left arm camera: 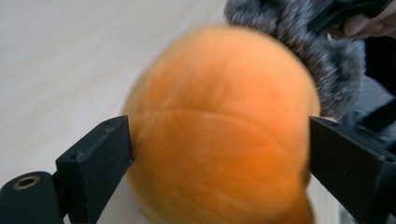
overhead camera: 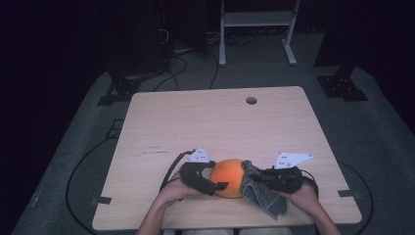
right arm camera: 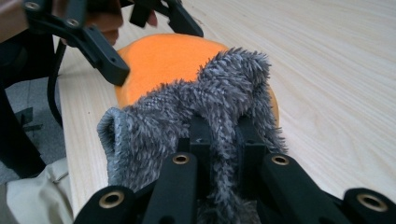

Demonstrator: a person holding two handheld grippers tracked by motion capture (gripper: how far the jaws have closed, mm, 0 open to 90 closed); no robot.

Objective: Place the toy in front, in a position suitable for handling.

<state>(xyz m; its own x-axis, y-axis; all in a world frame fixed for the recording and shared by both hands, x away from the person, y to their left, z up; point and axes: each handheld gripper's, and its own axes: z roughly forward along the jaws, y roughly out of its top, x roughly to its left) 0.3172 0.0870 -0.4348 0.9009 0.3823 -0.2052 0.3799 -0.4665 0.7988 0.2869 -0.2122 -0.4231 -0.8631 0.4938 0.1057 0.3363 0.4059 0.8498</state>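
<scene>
Pale wood-grain covers the table (overhead camera: 215, 122), which has a round cable hole (overhead camera: 251, 100) near its far edge. Beyond it, on the grey floor, stand a white frame (overhead camera: 257, 29) and black stand feet with trailing cables. An orange ball (overhead camera: 229, 177) sits near the table's near edge, between the two grippers. A grey fuzzy cloth (overhead camera: 259, 193) lies against the ball's right side and drapes down toward the table edge, covering that flank of the ball.

The left gripper (overhead camera: 208, 182) has its jaws spread wide around the ball (left arm camera: 219, 130); in the left gripper view each jaw stands right at the ball's side, though real contact can't be judged. The right gripper (overhead camera: 266, 178) has its jaws drawn close, pinching a fold of the cloth (right arm camera: 187, 121), which presses against the ball (right arm camera: 163, 60).
</scene>
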